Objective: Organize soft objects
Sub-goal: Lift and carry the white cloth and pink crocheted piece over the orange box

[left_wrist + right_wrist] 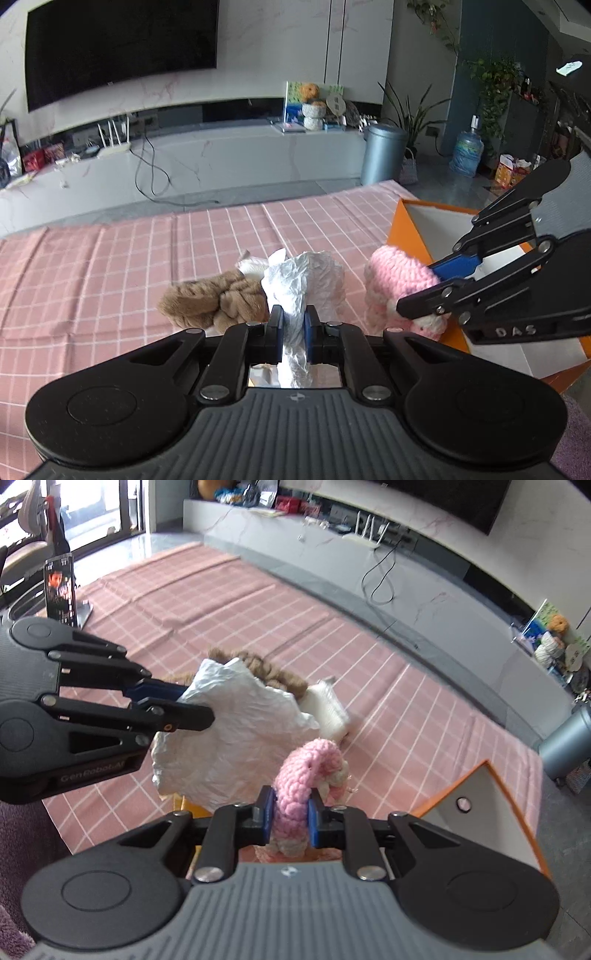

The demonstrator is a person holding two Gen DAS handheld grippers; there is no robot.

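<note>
My left gripper is clamped on a crumpled white tissue, lifted above the pink checked cloth. My right gripper pinches a pink knitted toy beside the orange box at the cloth's right edge. A brown plush toy lies mid-cloth.

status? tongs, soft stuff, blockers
Left tongs shut on tissue. Right tongs shut on pink knit. Brown plush on cloth. Box open, unobstructed.
</note>
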